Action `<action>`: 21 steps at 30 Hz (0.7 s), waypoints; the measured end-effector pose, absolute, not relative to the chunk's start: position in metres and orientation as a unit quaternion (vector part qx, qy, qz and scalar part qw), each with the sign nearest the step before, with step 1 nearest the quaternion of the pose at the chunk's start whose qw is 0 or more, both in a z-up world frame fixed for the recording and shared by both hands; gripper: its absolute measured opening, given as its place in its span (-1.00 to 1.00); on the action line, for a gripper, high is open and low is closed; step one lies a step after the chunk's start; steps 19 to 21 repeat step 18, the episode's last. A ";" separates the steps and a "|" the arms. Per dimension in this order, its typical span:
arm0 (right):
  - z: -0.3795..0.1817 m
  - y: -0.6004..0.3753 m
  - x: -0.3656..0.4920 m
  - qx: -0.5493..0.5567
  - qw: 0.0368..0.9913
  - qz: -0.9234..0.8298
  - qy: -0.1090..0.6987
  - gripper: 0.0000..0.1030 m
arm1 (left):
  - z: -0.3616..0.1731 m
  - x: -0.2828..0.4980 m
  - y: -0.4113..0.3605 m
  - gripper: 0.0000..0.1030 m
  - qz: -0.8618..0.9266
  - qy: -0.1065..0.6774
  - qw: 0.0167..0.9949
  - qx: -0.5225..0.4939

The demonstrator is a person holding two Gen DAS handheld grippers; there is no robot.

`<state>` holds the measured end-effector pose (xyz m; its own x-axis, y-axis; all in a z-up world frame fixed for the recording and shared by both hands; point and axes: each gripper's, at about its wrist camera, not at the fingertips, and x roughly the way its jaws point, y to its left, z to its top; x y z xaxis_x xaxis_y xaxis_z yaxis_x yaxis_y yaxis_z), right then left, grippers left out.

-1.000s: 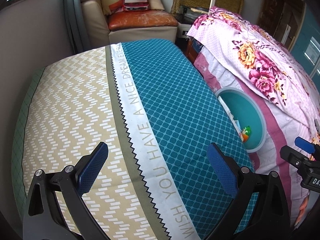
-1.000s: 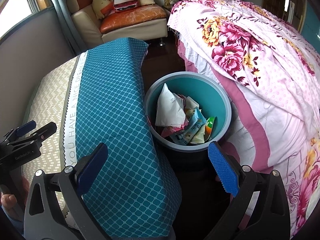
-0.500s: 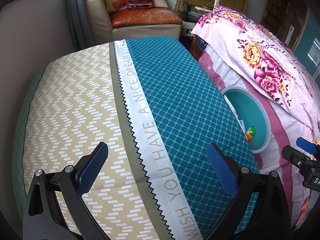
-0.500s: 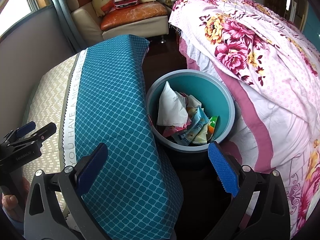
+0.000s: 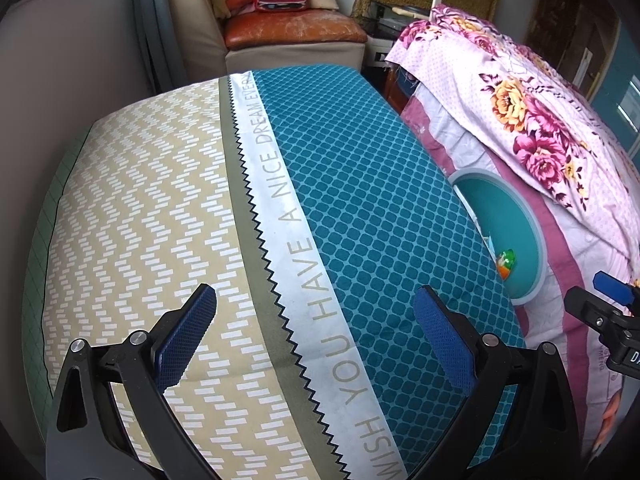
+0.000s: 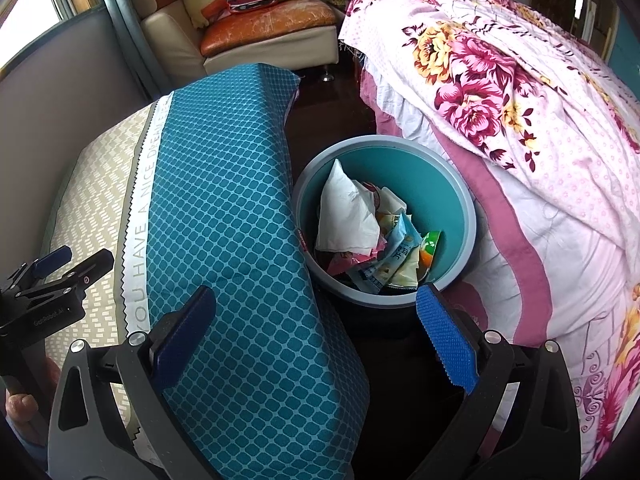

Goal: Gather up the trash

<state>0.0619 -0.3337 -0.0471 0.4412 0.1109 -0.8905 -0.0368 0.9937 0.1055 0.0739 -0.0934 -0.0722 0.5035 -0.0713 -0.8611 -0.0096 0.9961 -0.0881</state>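
A round teal bin point(image 6: 448, 192) stands on the dark floor between the covered mattress and the floral bed. It holds white tissue point(image 6: 344, 216) and several snack wrappers point(image 6: 400, 256). My right gripper point(image 6: 316, 336) is open and empty, hovering near the bin's front rim. My left gripper point(image 5: 312, 336) is open and empty above the patterned cover point(image 5: 224, 216). The bin also shows at the right of the left wrist view point(image 5: 508, 216), partly hidden by the cover. No loose trash shows on the cover.
A bed with a pink floral quilt point(image 6: 520, 100) lies right of the bin. A beige sofa point(image 6: 256, 28) with an orange cushion and a red bag stands at the back. A grey wall point(image 5: 60, 60) runs along the left.
The left gripper has drifted left and back over the cover, so the bin sits farther right in its view. The right gripper has barely shifted. Both stay open.
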 end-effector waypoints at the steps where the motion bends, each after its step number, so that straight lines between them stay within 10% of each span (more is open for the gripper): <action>1: -0.048 -0.334 0.062 0.035 0.848 0.043 0.527 0.87 | -0.073 0.074 -0.093 0.92 -0.018 0.499 0.866 -0.041; 21: -0.044 -0.338 0.056 0.037 0.852 0.033 0.521 0.87 | -0.071 0.066 -0.087 0.92 -0.013 0.494 0.868 -0.051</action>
